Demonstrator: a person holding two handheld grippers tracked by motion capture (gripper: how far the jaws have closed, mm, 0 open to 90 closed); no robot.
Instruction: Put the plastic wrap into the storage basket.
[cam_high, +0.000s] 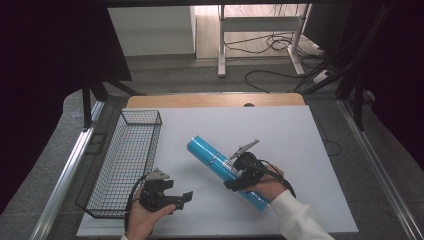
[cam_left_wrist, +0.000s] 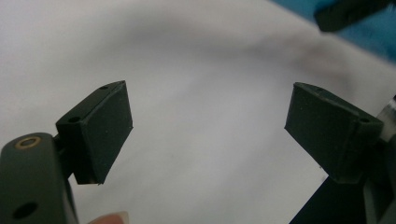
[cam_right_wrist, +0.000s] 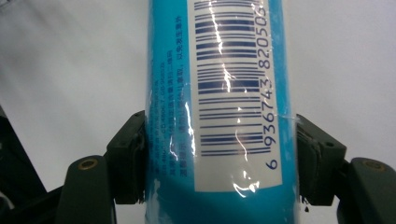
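right gripper (cam_high: 240, 176) clamps our blue tube (cam_high: 227, 172) mid-length, pads squeezing both sides, likely for balance | tube slants over desk (cam_high: 300, 150) centre | left gripper (cam_high: 182, 197) gapes empty beside wire basket (cam_high: 125, 160), we judge it waiting

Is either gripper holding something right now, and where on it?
Right gripper clamps the blue tube across its barcode section. Left gripper is open.
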